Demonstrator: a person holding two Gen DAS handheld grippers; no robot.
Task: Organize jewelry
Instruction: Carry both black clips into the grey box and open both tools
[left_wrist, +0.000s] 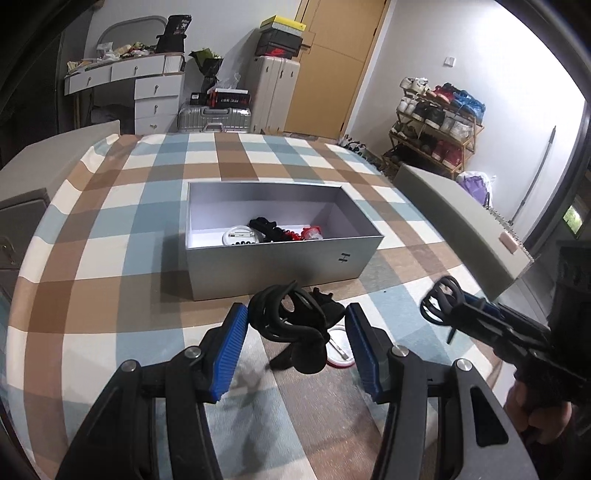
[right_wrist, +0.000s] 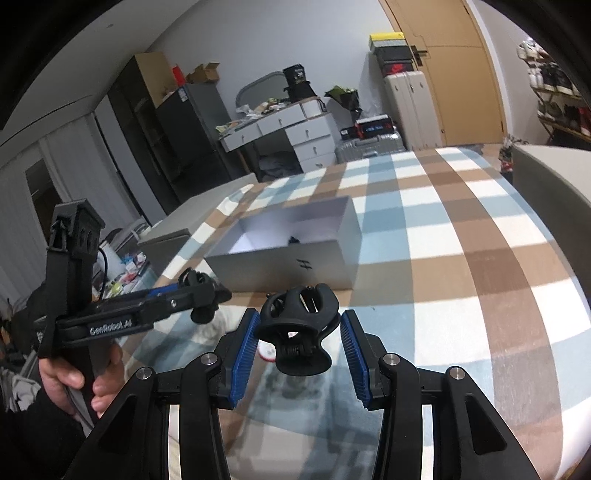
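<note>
As things stand: each gripper carries a hair clip just short of the open grey box, so I judge the step in hand to be dropping them in.
Left gripper: pads set fairly wide, closed on a black claw clip tangled with hair ties; the clip's bulk keeps them apart.
Right gripper: likewise closed on a second claw clip, held clear above the desk.
Box: centre of frame on the checked cloth, with black, red and white pieces already gathered inside.
Badge: a round white one lies on the desk beneath the left gripper, not yet collected.
Risk: the ties could snag on a pad at release.
</note>
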